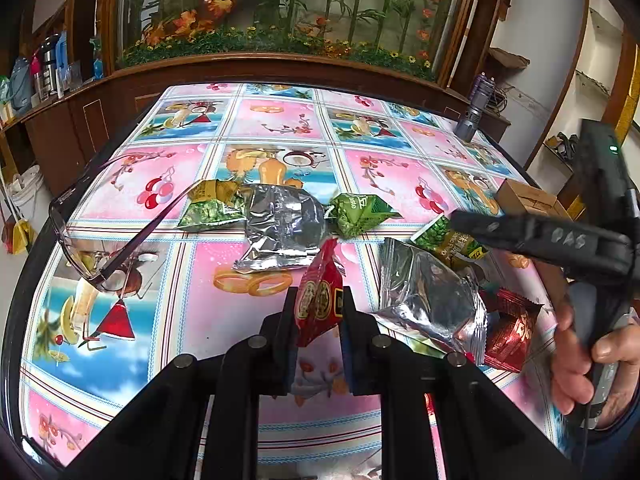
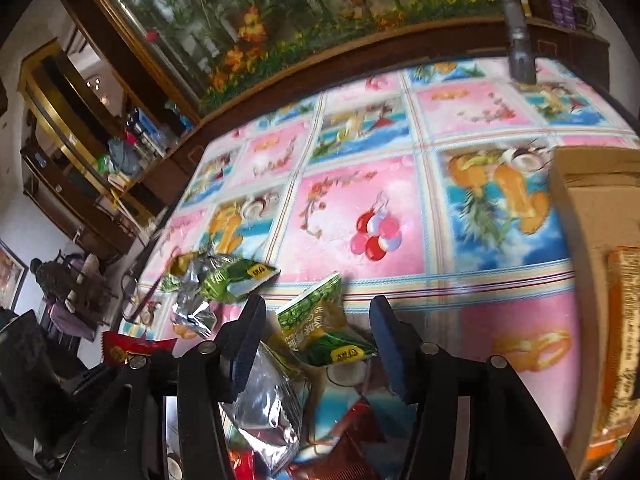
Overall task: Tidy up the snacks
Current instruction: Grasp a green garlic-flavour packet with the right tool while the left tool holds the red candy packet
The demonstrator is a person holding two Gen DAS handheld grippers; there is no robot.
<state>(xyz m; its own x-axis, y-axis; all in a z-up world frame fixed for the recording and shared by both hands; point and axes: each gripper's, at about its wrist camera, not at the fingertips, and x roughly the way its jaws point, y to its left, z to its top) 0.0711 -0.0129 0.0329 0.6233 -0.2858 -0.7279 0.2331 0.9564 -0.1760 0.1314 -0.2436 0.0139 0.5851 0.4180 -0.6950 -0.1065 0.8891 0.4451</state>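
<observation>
Now we hold a small red foil snack packet (image 1: 319,300) pinched in our left tool (image 1: 318,312), lifted above the pink-and-blue patterned surface (image 1: 224,320). Our right tool (image 2: 316,332) stands partly wide around a green crinkled snack packet (image 2: 320,328), its pads not pressing it. A brown cardboard box (image 2: 592,208) sits at the surface's right edge.

Two wrist views, close — table (image 1: 208,320) shared

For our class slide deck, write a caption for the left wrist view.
Left gripper pinches a red snack packet above scattered foil and green packets on the patterned tablecloth.
</observation>
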